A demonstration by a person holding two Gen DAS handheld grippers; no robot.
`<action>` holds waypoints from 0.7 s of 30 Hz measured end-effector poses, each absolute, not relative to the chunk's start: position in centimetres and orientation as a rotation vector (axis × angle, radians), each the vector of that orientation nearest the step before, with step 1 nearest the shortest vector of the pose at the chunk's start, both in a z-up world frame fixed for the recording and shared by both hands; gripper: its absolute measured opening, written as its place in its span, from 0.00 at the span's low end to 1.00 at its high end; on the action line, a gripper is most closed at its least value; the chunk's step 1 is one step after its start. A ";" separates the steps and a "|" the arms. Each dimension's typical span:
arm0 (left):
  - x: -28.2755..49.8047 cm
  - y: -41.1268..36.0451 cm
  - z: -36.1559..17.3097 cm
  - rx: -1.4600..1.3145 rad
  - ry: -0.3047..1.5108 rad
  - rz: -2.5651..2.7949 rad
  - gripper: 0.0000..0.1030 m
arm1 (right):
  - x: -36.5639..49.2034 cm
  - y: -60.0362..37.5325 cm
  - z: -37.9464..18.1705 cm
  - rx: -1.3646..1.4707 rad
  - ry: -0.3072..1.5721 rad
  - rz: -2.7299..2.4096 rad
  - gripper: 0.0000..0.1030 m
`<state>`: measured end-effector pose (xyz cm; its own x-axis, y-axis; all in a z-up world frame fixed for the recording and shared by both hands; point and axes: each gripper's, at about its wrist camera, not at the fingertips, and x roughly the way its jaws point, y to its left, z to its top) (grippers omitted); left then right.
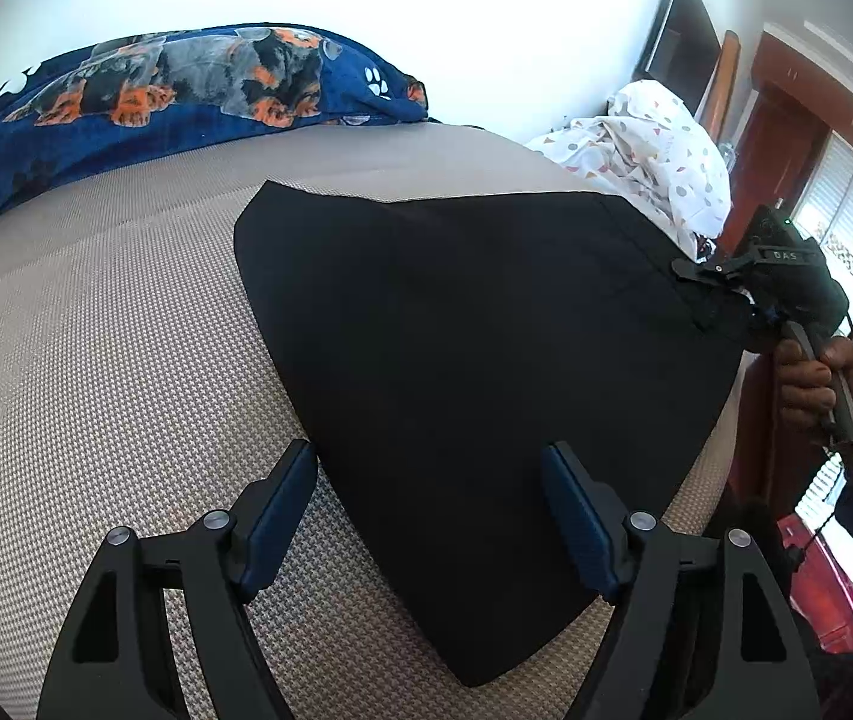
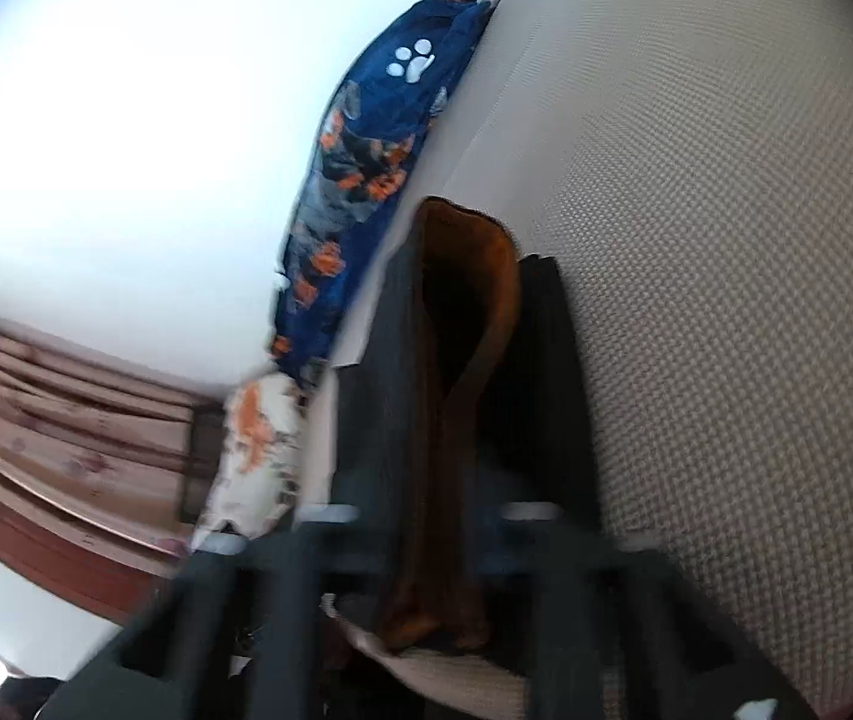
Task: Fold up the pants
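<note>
Black pants (image 1: pixel 474 360) lie flat on the bed's woven beige mat (image 1: pixel 96 330), tapering toward the near edge. My left gripper (image 1: pixel 429 456) hovers open above their near left edge, one blue-padded finger (image 1: pixel 282 504) over the mat and the other over the cloth. At the pants' far right edge, my right gripper (image 1: pixel 702 270) is clamped on the fabric, held by a person's hand (image 1: pixel 810 372). The blurred right wrist view shows a fold of pants fabric (image 2: pixel 468 324), glowing brownish against the light, pinched in the right gripper (image 2: pixel 474 252), whose jaws stand close together.
A blue dog-print blanket (image 1: pixel 186 84) lies along the bed's far side by the white wall. A crumpled white patterned sheet (image 1: pixel 654 144) sits at the far right corner below a dark screen (image 1: pixel 684 42). The bed's right edge drops toward red-brown wooden furniture (image 1: pixel 786 138).
</note>
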<state>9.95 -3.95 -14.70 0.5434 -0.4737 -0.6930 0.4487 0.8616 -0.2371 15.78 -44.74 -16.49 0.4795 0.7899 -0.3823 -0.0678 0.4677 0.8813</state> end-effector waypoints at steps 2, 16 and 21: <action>9.9 -4.0 -14.7 -0.032 0.832 -0.547 0.75 | 15.1 -44.8 -16.2 0.932 0.893 0.613 0.13; 10.2 -4.1 -15.3 -0.048 0.840 -0.544 0.78 | 14.6 -45.4 -17.7 0.928 0.908 0.563 0.17; 10.0 -4.0 -14.9 -0.039 0.830 -0.532 0.78 | 14.5 -45.6 -16.8 0.884 0.899 0.510 0.32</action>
<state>9.97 -3.95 -14.87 0.5523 -0.4644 -0.6923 0.4346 0.8691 -0.2362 14.46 -45.64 -16.84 0.5431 0.7066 -0.4536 -0.0273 0.5547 0.8316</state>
